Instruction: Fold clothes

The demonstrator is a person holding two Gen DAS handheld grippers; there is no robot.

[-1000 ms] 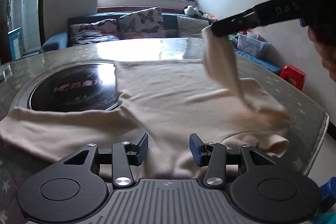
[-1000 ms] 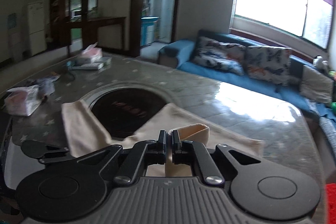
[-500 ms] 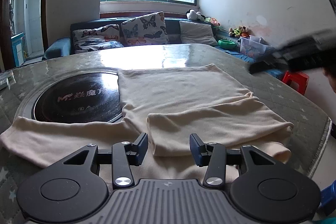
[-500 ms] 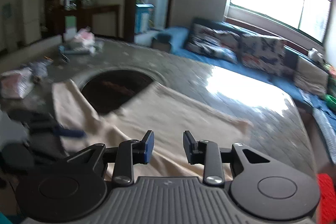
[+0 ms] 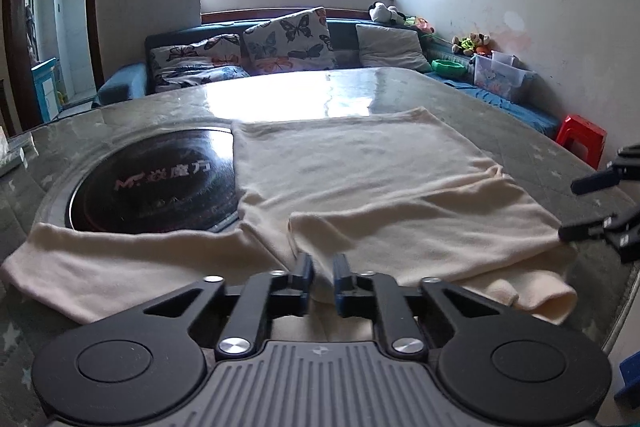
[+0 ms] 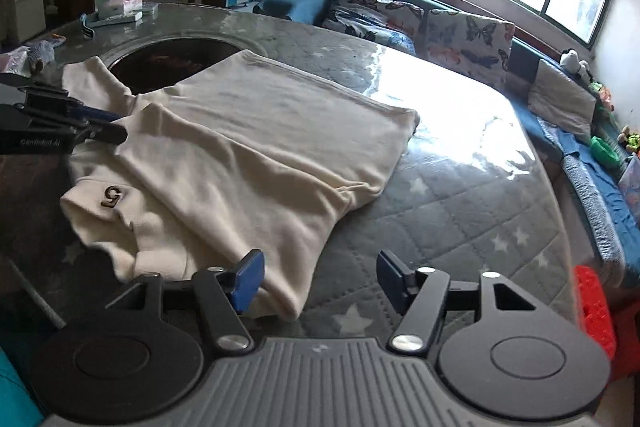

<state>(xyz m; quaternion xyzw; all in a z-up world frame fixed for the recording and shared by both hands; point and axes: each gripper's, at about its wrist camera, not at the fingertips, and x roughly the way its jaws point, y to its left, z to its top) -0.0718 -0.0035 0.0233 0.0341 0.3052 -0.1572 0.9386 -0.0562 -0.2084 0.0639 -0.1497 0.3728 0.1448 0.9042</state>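
A cream long-sleeved shirt (image 5: 360,179) lies flat on the glass-topped table (image 5: 560,163). One sleeve (image 5: 400,231) is folded across the body; the other sleeve (image 5: 100,259) stretches out to the left. My left gripper (image 5: 322,269) is at the shirt's near edge, its blue pads drawn close with cloth pinched between them. In the right wrist view the shirt (image 6: 260,131) shows a small "5" patch (image 6: 111,195), and the left gripper (image 6: 108,127) bites the fold at its far side. My right gripper (image 6: 320,279) stands wide open at the shirt's near corner, holding nothing.
A round black hotplate (image 5: 152,183) is set into the table, partly under the shirt. A tissue box and small items (image 6: 120,3) sit at the far end. A sofa with butterfly cushions (image 5: 288,43) runs behind. A red stool (image 6: 594,307) stands past the table's rounded edge.
The right gripper laid the sleeve across the shirt's body, let go, opened and drew back to the shirt's edge. The left gripper's fingers closed from wide open onto the cloth.
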